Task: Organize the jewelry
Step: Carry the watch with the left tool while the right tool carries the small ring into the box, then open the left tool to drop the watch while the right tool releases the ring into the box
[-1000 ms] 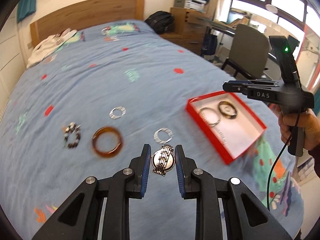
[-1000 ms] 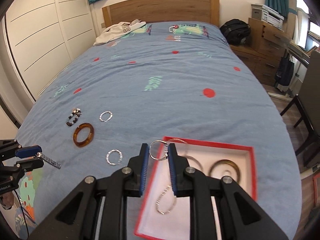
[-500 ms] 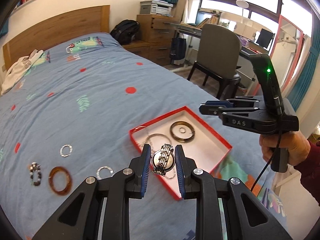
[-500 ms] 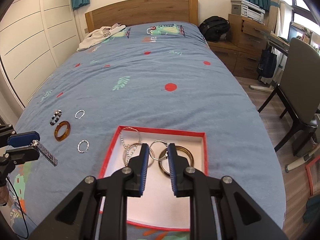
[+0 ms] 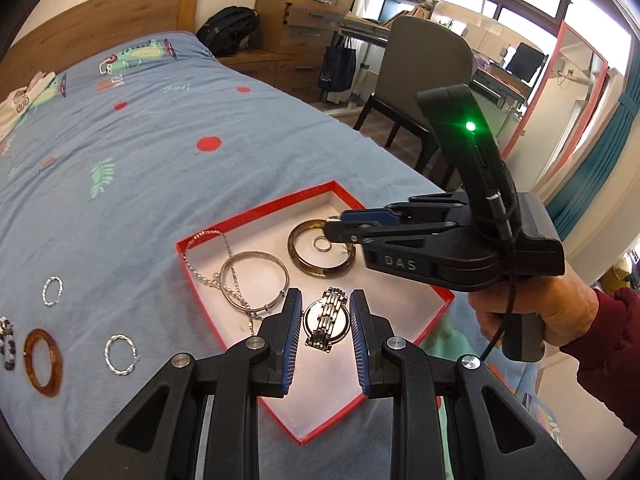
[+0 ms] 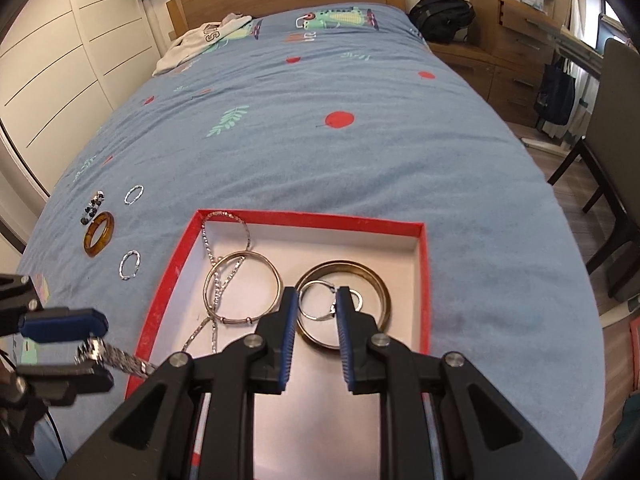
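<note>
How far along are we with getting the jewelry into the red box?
Done: a silver chain, silver bangle and dark bangle lie in the red box.
In hand: the left tool holds a watch; the right tool holds a ring, both over the box.
Left on the bed: an amber bangle, a beaded bracelet, two silver loops.

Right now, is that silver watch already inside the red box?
Not yet. The silver watch is pinched in the left gripper, held over the red box, not lying on its white floor.
</note>
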Tool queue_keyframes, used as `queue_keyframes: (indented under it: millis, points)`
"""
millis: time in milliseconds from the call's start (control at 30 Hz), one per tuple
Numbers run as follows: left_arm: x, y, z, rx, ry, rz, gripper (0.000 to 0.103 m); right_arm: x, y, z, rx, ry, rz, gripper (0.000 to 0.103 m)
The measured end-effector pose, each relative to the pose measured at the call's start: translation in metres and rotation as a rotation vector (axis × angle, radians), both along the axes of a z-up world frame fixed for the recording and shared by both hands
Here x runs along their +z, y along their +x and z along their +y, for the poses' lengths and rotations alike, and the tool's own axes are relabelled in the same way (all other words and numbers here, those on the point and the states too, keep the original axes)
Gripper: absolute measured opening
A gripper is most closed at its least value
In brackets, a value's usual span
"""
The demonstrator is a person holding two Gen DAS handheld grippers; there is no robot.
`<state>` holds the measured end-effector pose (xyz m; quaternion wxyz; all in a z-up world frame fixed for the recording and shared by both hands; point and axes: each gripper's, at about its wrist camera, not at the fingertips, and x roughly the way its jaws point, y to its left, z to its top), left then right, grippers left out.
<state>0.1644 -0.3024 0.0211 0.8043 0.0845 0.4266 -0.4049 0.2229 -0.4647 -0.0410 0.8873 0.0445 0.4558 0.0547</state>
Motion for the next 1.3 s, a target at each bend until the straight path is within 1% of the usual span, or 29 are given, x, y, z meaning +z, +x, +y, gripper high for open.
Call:
queue_keyframes:
  millis: [300, 567, 767, 1033, 1300]
  points:
    - [-0.031, 0.01, -0.009, -0.01, -0.001, 0.058, 0.024, -0.026, 0.018, 0.002, 0.017, -0.006, 0.065, 0.018]
    - [-0.05, 0.019, -0.015, -0.01, 0.009, 0.1, 0.024, -0.037, 0.023, -0.001, 0.02, -0.018, 0.105, 0.018]
    - [-0.053, 0.019, -0.02, -0.019, 0.017, 0.118, 0.024, -0.044, 0.026, -0.003, 0.022, -0.011, 0.116, 0.019]
    - [-0.058, 0.03, -0.02, 0.001, 0.033, 0.147, 0.024, -0.046, 0.027, -0.005, 0.027, 0.005, 0.108, 0.019]
    - [-0.065, 0.034, -0.022, 0.006, 0.03, 0.172, 0.024, -0.05, 0.028, -0.003, 0.058, -0.013, 0.11, 0.019]
